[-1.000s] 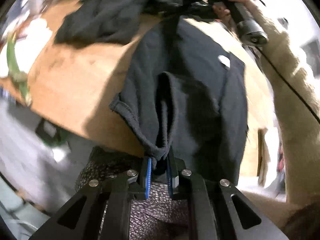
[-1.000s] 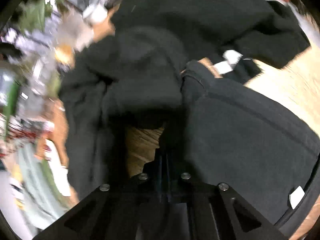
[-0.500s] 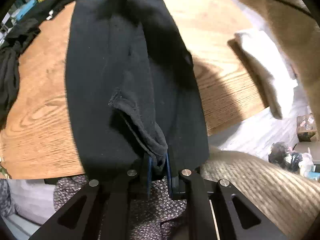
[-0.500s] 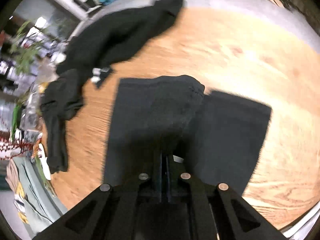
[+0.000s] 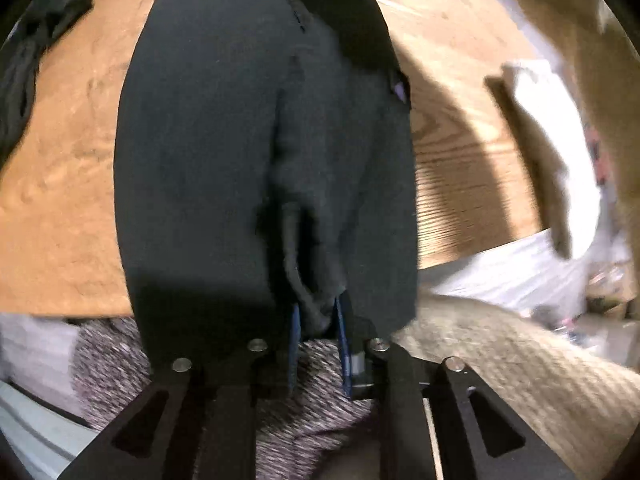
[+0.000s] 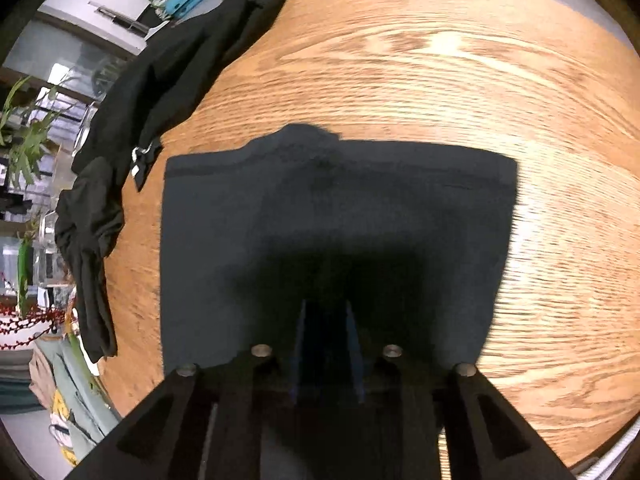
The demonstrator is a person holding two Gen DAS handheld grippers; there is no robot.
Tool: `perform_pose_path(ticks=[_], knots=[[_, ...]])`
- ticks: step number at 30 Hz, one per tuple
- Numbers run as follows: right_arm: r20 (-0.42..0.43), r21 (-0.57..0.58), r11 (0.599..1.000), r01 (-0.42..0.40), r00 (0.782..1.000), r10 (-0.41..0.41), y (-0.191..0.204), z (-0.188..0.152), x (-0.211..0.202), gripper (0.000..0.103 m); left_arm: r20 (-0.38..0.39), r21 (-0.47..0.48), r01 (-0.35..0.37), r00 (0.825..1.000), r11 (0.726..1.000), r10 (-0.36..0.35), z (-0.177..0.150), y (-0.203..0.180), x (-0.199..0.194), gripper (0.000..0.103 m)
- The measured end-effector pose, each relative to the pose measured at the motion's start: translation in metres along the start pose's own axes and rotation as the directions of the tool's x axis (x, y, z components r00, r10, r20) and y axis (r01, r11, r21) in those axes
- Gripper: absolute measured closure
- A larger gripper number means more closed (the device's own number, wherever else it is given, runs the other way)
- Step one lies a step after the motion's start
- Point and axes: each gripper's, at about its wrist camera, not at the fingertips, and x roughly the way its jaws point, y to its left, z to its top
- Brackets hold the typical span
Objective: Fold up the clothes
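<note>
A black garment (image 5: 200,160) lies stretched along the wooden table (image 5: 60,200), its near end hanging over the table's edge. My left gripper (image 5: 318,316) is shut on a bunched hem of that near end, which shows between the blue pads. In the right wrist view the same garment (image 6: 320,220) lies flat as a dark rectangle with a small bump on its far edge. Low over its near part, my right gripper (image 6: 326,316) stands open with its fingers apart and nothing between them.
A pile of other black clothes (image 6: 160,80) trails along the left side of the table (image 6: 440,60). A folded white cloth (image 5: 552,140) sits at the table's right end. The person's beige sleeve (image 5: 520,368) and speckled knit clothing (image 5: 320,400) are close below.
The right gripper has opened and let go of the garment's far end, which now lies flat. The left gripper keeps its hold on the hem, with the garment pulled further over the table's edge.
</note>
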Motion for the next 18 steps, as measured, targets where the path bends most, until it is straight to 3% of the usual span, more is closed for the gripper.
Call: perform_pose_path(ticks=[2,4,7,10,13,15,16,18], knots=[[0.011,-0.029,0.998,0.052,0.999,-0.051,-0.002,-0.007,-0.006,0.061,0.016,-0.055,0.105,0.994,0.993,-0.104,-0.008,0.013,-0.010,0.066],[0.028,-0.081,0.990,0.112,0.993,-0.110,-0.002,-0.018,-0.015,0.061,0.045,-0.081,0.196,0.980,0.977,-0.193,-0.018,0.023,-0.020,0.056],[0.038,-0.110,0.991,0.078,0.997,-0.074,-0.006,-0.038,-0.030,0.055,0.132,-0.116,0.321,0.943,0.940,-0.306,-0.037,0.044,-0.042,0.050],[0.035,-0.160,0.987,-0.014,0.999,0.020,-0.002,-0.071,-0.042,0.050,0.237,-0.180,0.378,0.913,0.908,-0.333,-0.048,0.072,-0.061,0.047],[0.020,-0.214,0.973,-0.082,0.996,0.088,0.007,-0.107,-0.041,0.047,0.299,-0.302,0.324,0.925,0.897,-0.233,-0.041,0.097,-0.071,0.046],[0.012,-0.215,0.973,-0.084,0.996,0.088,0.008,-0.122,-0.034,0.047,0.295,-0.385,0.202,0.952,0.900,-0.087,-0.035,0.107,-0.066,0.046],[0.008,-0.215,0.973,-0.084,0.996,0.088,0.009,-0.129,-0.031,0.047,0.288,-0.402,0.177,0.956,0.898,-0.059,-0.032,0.109,-0.063,0.046],[0.000,-0.217,0.972,-0.086,0.996,0.088,0.011,-0.144,-0.024,0.047,0.278,-0.410,0.193,0.957,0.891,-0.080,-0.026,0.101,-0.050,0.046]])
